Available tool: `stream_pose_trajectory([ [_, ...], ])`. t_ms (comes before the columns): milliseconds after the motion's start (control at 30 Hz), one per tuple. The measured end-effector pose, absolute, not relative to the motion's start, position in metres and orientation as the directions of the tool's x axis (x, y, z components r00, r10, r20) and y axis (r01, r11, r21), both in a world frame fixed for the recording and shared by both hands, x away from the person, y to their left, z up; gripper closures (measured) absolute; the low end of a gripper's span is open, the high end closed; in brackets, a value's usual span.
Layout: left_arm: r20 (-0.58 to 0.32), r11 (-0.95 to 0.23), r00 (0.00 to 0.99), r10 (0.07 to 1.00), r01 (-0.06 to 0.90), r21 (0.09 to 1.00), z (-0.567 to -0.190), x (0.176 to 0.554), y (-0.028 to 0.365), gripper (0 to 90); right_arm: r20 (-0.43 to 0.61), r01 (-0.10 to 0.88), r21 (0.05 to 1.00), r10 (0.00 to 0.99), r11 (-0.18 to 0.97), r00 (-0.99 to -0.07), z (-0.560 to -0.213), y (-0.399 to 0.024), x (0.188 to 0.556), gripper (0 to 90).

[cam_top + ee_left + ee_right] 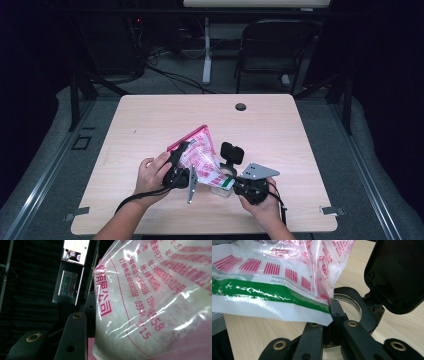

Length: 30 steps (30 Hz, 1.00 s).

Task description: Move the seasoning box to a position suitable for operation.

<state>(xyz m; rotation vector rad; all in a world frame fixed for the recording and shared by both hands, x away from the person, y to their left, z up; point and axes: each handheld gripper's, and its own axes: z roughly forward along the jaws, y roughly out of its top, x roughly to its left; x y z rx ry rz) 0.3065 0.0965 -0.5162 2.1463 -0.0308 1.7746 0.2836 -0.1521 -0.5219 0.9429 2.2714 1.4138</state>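
Right now both grippers work close together a little in from the near edge of the counter [150, 115], about midway between its left and right edges. The left gripper [181, 167] holds a clear plastic bag [201, 155] printed with red characters and edged with a pink strip. In the left gripper view one black jaw lies flat against the bag's [155, 302] bulging side, which shows a whitish, grainy filling. The other jaw is hidden behind the plastic, so the pictures do not settle whether the bag is truly pinched, though the high view shows it lifted and tilted, its pink top pointing toward the far left corner and its lower end dipping toward the right hand.

The right gripper [235, 181] has its jaws pressed together on the black rim of a clear jar [223, 186] that stands on the counter. In the right gripper view the jaws [332, 322] meet at that rim, with the jar's open mouth [352, 303] just beyond them. The jar's hinged black lid [397, 272] stands flipped up behind the mouth. The bag's lower corner [287, 300], with a green band and red stripes, hangs just beside the rim, right above the clamped jaws.
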Motion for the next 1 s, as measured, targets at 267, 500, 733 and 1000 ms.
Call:
stream_pose_trajectory([
  [267, 0.956, -0.936, 0.210, 0.203, -0.244, 0.253, -0.5156, 0.3064, 0.0963, 64.3, 0.082, 0.370, 0.879, 0.670, 0.300, -0.737, -0.5222, -0.1522, 0.2838, 89.2],
  [500, 0.956, -0.936, 0.209, 0.206, -0.243, 0.255, -0.5152, 0.3056, 0.0959, 64.3, 0.082, 0.371, 0.878, 0.670, 0.301, -0.738, -0.5229, -0.1521, 0.2842, 89.2],
  [733, 0.957, -0.937, 0.206, 0.201, -0.245, 0.250, -0.5146, 0.3052, 0.0958, 64.3, 0.081, 0.372, 0.877, 0.670, 0.304, -0.738, -0.5230, -0.1521, 0.2842, 89.2],
  [1000, 0.957, -0.935, 0.205, 0.204, -0.248, 0.253, -0.5148, 0.3048, 0.0957, 64.3, 0.084, 0.373, 0.878, 0.672, 0.300, -0.736, -0.5237, -0.1512, 0.2839, 89.2],
])
